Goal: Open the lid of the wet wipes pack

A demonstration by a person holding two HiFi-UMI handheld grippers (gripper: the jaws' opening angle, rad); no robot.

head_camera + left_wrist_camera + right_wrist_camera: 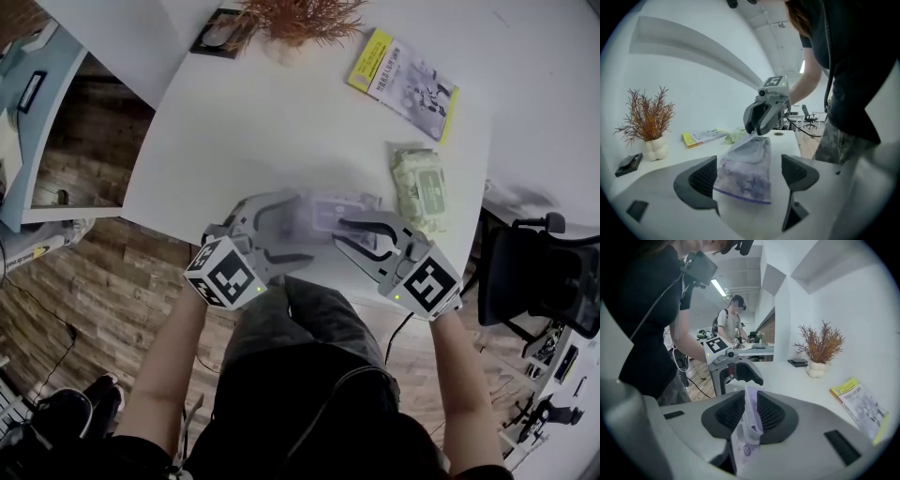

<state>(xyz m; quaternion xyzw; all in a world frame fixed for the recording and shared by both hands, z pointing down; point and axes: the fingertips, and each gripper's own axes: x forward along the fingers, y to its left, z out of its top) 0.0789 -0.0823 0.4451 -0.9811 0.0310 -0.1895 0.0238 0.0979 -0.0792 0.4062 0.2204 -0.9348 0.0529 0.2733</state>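
A purple wet wipes pack (328,208) lies on the white table (244,131) near its front edge, between my two grippers. In the left gripper view the pack (743,176) lies lengthwise between the jaws of my left gripper (749,168), which stand wide apart on either side without pressing it. The oval lid (749,151) faces up. At the pack's far end my right gripper (754,130) pinches it. In the right gripper view the right gripper (750,401) is shut on a thin upright edge of the pack (746,446). The left gripper (736,379) faces it.
A green wipes pack (419,187) lies to the right on the table, a yellow booklet (403,82) behind it. A dried plant in a white vase (298,28) and a small black item (221,34) stand at the back. An office chair (539,277) is right of the table.
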